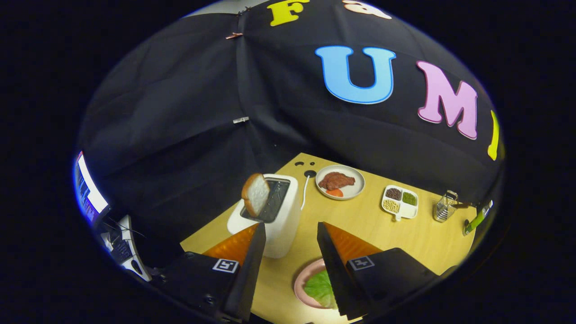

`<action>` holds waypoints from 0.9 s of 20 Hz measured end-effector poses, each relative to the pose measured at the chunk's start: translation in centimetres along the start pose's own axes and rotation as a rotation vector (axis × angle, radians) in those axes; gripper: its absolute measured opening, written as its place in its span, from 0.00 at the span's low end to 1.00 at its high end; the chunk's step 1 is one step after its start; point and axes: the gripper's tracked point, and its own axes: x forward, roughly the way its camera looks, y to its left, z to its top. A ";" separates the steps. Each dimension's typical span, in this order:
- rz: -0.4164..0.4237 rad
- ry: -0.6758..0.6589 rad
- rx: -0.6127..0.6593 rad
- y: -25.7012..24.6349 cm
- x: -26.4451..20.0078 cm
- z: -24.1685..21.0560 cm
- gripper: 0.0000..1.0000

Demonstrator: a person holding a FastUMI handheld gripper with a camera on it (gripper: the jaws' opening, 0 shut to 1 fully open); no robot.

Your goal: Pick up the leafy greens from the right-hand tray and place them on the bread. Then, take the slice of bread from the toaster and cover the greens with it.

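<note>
Nearest of all, low in the frame, the gripper (290, 231) hangs with its two fingers spread wide and nothing between them, quite released. Just beneath the right finger, at the bottom centre of the picture, sits a pink plate (300, 280) with the leafy greens (320, 288) already lying on it; whether bread is under the leaf I cannot tell, as the finger hides part of the plate.

Straight ahead, just past the left fingertip, stands the white toaster (281, 225) on the wooden table (382, 229). The slice of bread (256, 194) sticks up out of its slot, tilted, leaning toward the left of the frame, its broad face turned partly toward the gripper. So the slice lies ahead and a little left of the gap between the fingers, and above the tips. To my eye the next move calls for a shift leftward and forward, with the jaws closing across the slice's thin sides.

Further off, centre right, a plate of meat (340, 182), then a divided dish (399, 202), a metal grater (444, 207) and a green-handled tool (478, 218).
</note>
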 end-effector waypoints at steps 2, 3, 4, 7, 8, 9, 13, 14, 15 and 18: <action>0.018 -0.017 -0.013 2.1 1.7 1.6 0.73; 0.022 -0.019 -0.017 2.9 2.7 2.2 0.73; 0.026 -0.016 -0.018 3.8 3.7 2.5 0.73; 0.021 0.016 -0.030 5.7 7.3 2.6 0.73; 0.009 0.024 -0.036 5.9 8.4 2.6 0.73; 0.002 0.032 -0.036 6.4 9.5 2.5 0.73; -0.043 0.082 -0.022 6.8 13.2 1.6 0.73; -0.060 0.098 -0.022 6.4 14.1 1.3 0.73; -0.076 0.113 -0.022 6.2 14.8 0.9 0.73; -0.122 0.149 -0.017 5.2 16.2 0.3 0.67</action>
